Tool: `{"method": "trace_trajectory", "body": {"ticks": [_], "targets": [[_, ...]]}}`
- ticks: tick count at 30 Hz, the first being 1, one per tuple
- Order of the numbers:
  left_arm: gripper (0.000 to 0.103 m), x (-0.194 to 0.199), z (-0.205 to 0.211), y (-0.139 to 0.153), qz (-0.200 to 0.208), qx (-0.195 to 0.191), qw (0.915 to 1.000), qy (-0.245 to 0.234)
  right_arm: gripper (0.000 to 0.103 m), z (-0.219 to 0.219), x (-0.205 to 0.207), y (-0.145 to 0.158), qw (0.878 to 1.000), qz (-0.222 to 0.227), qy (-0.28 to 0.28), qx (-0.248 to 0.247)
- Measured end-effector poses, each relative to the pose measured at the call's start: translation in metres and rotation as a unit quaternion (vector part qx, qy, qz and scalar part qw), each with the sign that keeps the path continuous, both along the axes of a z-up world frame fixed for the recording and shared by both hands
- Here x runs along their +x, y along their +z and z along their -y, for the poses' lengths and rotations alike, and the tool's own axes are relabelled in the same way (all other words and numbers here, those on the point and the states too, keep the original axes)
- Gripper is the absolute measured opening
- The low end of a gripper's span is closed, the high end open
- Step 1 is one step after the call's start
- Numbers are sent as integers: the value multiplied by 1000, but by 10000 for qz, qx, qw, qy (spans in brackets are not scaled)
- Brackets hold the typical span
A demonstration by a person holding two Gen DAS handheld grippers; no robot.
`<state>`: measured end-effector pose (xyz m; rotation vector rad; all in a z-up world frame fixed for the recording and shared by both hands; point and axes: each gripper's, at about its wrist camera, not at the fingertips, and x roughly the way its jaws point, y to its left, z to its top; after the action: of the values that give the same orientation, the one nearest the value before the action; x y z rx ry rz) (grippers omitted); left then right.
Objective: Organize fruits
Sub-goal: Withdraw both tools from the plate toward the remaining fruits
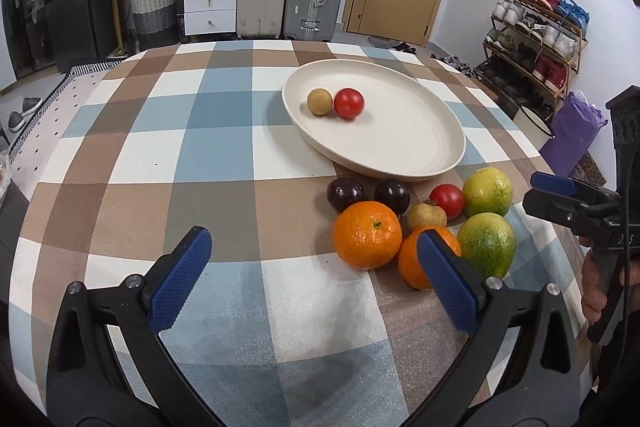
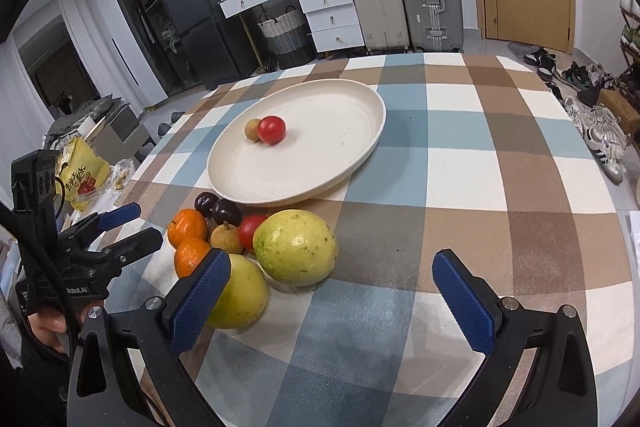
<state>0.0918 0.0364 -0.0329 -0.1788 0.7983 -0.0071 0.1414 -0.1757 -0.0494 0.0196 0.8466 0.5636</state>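
1. The left gripper (image 1: 314,277) hovers over the checked tablecloth (image 1: 224,155) with its 2 blue ribbed pads spread wide and nothing between them; the fruit pile lies by its right pad.
2. The right gripper (image 2: 332,293) is likewise spread wide and empty, its left pad just in front of a green-yellow citrus; in the left wrist view it shows side-on at the right edge, and there its jaws cannot be judged.
3. The plate (image 1: 400,155) is the landmark: cream, matte, oval, shallow-rimmed, its long axis running from near right to far left in the left wrist view.
4. On the plate, toward its far left end, a glossy red tomato (image 1: 349,103) touches a dull tan round fruit (image 1: 319,101).
5. Just in front of the plate's near rim lies the pile: 2 mottled green-yellow citrus (image 1: 487,191) (image 1: 487,245), 2 dimpled oranges (image 1: 367,235) (image 1: 416,259), 2 shiny dark plums (image 1: 345,193) (image 1: 392,195), 1 more tomato (image 1: 447,200) and 1 tan fruit (image 1: 426,215), packed together.
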Motion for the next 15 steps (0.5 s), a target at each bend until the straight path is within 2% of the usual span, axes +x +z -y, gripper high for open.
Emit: {"method": "trace_trajectory", "body": {"ticks": [15], "targets": [[102,14,1,-7,-115,-187,9998,-41,102,-16,25,-15,9984,-479,-39,283]]}}
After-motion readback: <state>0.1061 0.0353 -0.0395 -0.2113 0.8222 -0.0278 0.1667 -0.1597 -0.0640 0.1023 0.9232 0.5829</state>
